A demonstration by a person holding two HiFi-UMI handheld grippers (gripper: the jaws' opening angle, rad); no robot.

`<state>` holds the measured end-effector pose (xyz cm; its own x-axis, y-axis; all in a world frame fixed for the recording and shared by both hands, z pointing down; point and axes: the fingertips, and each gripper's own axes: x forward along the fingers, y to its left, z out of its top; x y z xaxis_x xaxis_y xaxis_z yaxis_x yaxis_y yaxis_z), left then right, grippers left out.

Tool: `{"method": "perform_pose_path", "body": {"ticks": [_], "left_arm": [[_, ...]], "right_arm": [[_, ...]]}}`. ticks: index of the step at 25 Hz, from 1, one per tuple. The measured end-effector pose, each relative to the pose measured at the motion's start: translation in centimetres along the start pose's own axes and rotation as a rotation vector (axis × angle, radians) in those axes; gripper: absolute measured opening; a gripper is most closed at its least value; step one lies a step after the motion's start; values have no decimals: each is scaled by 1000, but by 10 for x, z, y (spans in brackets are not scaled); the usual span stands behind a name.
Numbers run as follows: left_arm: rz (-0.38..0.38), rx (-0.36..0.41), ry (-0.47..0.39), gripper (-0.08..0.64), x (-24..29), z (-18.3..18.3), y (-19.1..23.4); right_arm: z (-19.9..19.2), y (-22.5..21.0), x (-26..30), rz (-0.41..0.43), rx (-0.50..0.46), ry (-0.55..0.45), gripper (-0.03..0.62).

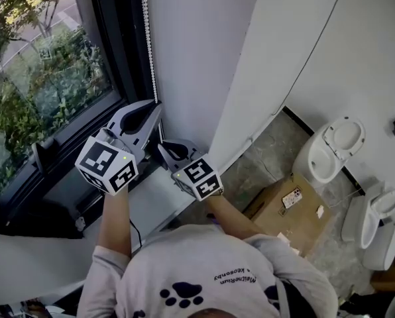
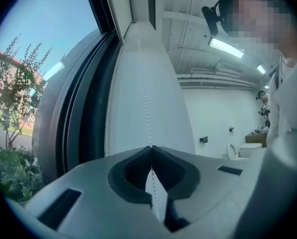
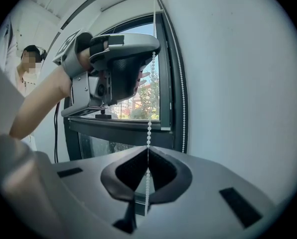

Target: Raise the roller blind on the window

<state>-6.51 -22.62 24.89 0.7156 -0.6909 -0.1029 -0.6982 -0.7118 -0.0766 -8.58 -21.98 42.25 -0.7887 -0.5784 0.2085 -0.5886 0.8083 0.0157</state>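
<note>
Clamped at two spots on one strand of the bead chain [image 3: 149, 128]: pinched in the left tongs [image 2: 150, 148] higher up, and pinched again in the right tongs [image 3: 148, 151] directly beneath, with a short taut run between. Hangs close to the wall [image 1: 197, 45] ahead of both tongs, with the window [image 1: 45, 78] off to the left of the left tongs. Climbs out of sight above the left tongs toward a blind not in view. Could slip bead by bead through the pads if tugged sharply or squeezed too lightly. Could drag sideways and jam at the top if pulled out from the wall rather than straight down. Cannot tell whether this strand or the second strand [image 3: 181, 93] nearer the frame lifts the blind; would lower it instead if wrong. Risks slack and a lost hold if let go by both tongs at once.
</note>
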Motion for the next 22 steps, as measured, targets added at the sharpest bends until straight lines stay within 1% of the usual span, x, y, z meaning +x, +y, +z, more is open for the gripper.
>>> {"method": "perform_pose_path", "body": {"ticks": [2,5,7,9,12,22], "left_arm": [[-11,-18,4,9,0,-2,0],[-5,7,58,8,0,-14,0],[-6,0,74,8,-1,-25,-2],[-7,-27,63,8,-2,-32,-2],[-1,-47,41,8,-4,-35,-2],[0,-68,33,8,-9,-51,-4]], "right_arm": [[-1,-1,0,1,4,4,9],[-10,-1,1,0,9,18,9],[-21,-2,2,-6,17,31,9],[-28,-3,3,-9,21,38,9],[-34,-4,5,-10,11,44,9],[-50,0,9,-4,10,82,9]]}}
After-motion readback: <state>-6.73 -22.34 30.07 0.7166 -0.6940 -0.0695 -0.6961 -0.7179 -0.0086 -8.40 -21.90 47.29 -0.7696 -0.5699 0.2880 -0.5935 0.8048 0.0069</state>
